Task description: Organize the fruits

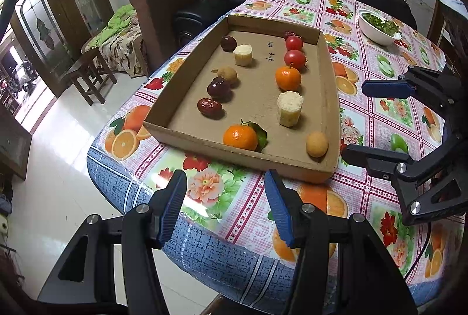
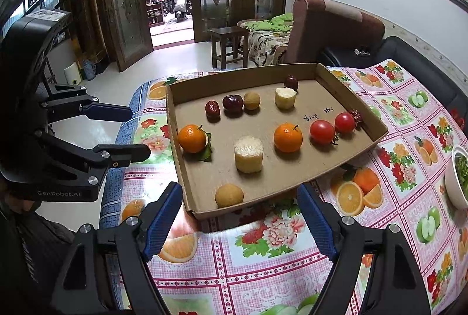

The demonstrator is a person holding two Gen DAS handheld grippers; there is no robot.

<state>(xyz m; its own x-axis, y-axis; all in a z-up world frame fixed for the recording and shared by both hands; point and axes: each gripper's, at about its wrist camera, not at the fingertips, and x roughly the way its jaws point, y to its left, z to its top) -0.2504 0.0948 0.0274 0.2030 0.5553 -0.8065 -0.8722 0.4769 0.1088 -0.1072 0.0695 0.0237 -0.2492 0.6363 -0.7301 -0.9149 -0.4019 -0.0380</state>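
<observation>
Both grippers, left and right, hung with jaws wide apart and empty, just short of the tray's near wall. The tray held two oranges, two tomatoes, dark jujubes, two pale cut chunks and tan round fruits, all apart. The tomatoes looked soft and slippery, best pinched lightly across the middle; the oranges looked firmer.

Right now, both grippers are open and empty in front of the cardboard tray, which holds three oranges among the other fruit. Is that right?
Not quite. The cardboard tray holds two oranges, not three: one with a leaf and one further along, as the right wrist view shows. The rest holds: the left gripper and right gripper are open and empty.
</observation>
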